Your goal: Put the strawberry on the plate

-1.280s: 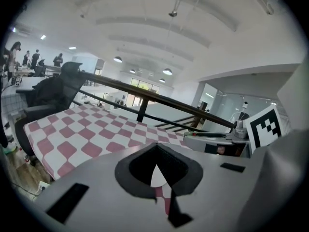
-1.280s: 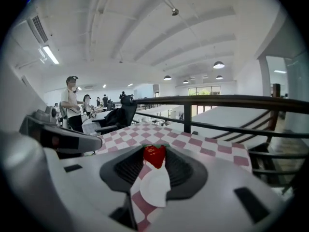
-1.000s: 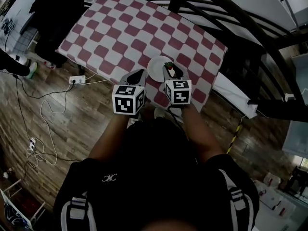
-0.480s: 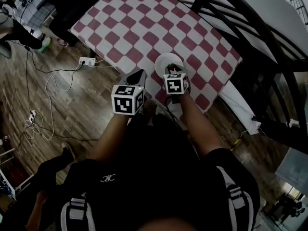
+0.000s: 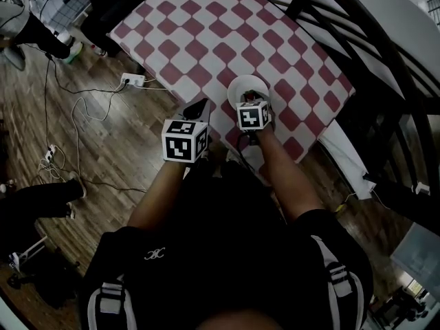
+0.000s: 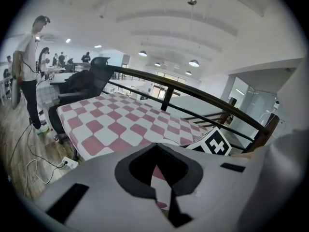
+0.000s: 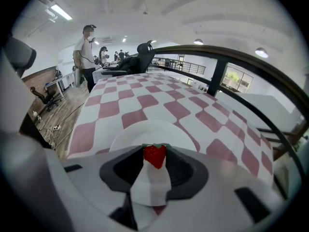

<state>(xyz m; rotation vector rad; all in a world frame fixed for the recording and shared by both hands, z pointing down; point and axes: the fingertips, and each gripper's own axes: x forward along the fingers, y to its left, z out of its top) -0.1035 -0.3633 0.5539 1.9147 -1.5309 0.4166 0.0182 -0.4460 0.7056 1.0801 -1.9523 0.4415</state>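
A white plate (image 5: 246,86) sits near the front edge of the red-and-white checked table (image 5: 206,33). My right gripper (image 5: 250,102) reaches over the plate's near rim and is shut on a small red strawberry (image 7: 155,156), which is pinched at the jaw tips with its green cap up. In the right gripper view the plate (image 7: 140,132) lies just beyond and below the berry. My left gripper (image 5: 200,108) hangs at the table's front edge, left of the plate. Its jaws (image 6: 157,145) meet at the tips with nothing between them.
A black railing (image 5: 357,40) curves along the table's far and right sides. A power strip (image 5: 132,80) and cables lie on the wooden floor at the left, near a person's leg (image 5: 41,198). Another person (image 6: 28,66) stands beyond the table's left end.
The right gripper has carried the strawberry a little forward, up to the plate's near rim. The left gripper has stayed at the table edge. A person's leg has come into view on the floor.
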